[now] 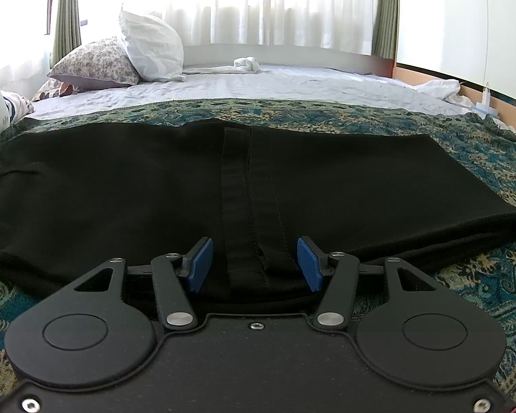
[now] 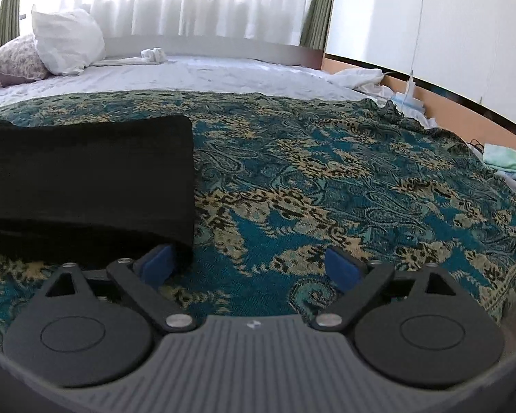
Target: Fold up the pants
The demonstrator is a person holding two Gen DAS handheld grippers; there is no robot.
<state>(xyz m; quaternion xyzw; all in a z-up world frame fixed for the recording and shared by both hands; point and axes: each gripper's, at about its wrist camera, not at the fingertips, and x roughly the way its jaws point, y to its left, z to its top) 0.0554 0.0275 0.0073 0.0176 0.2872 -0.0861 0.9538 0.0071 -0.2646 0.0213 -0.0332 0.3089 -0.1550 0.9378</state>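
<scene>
Both claws (image 1: pixel 254 263) (image 2: pixel 249 266) agape over pants (image 1: pixel 120 186).

- Daylight pours through the sheer curtains (image 1: pixel 258 3) at the back and blows out to pure white in both views.
- The black pants (image 1: pixel 120 179) read almost featureless, only stitching catching light.
- The patterned blanket (image 2: pixel 326 179) is evenly lit, with soft shadow under the cloth's near edge.
- Fisheye distortion bends the bed's far edge and the wall (image 2: pixel 430 17) into curves; corners darken.
- Focus is fair in the middle; the nearest gripper bodies and the frame edges look soft.
</scene>
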